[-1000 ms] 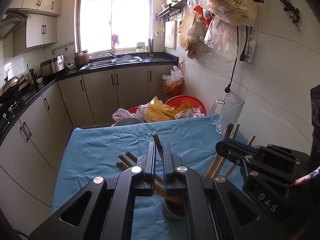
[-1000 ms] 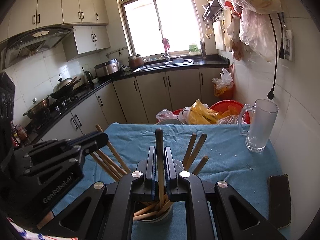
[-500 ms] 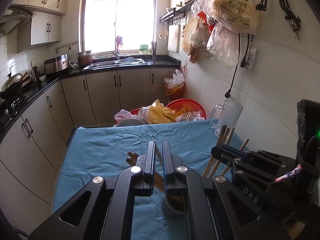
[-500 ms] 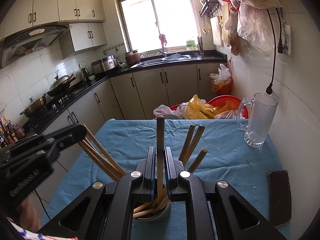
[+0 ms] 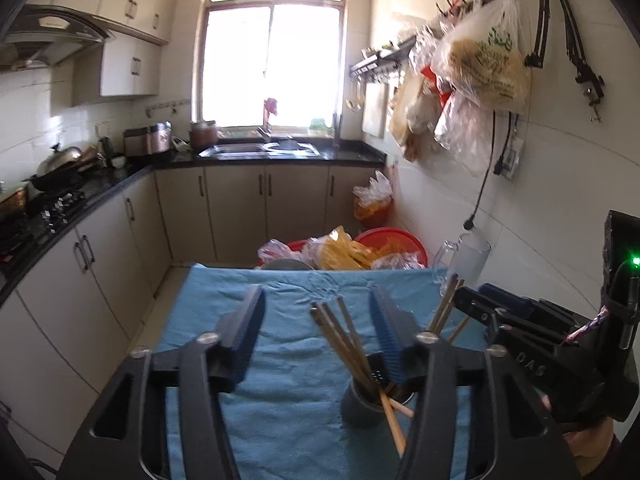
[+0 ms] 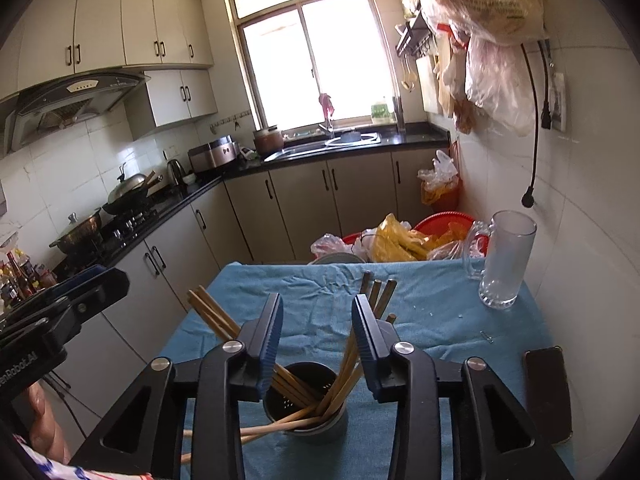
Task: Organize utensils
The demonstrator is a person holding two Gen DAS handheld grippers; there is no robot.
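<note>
Both tools released chopsticks [image 6: 344, 372], jaws opening, empty; right tool [image 5: 520, 356] reads "DAS", left tool [image 6: 60, 320] perhaps "GenRobot.AI".

Kitchen interior, table in foreground under blue cloth [image 5: 280, 420].

Left gripper [image 5: 318, 332], lower centre: jaws opening, blue pads apart, nothing pressed between them.

Dark utensil holder [image 5: 362, 406], lower centre right, upright on the cloth; wooden chopsticks [image 5: 340, 340] fanned out of it, some between the pads, untouched; one sticking out low through its side.

Right gripper [image 5: 496, 312], right edge, beside the holder, green light at its rear.

Glass mug [image 5: 466, 258], far right corner of the table.

Red basin [image 5: 394, 240] holding plastic bags, beyond the table's far edge.
</note>
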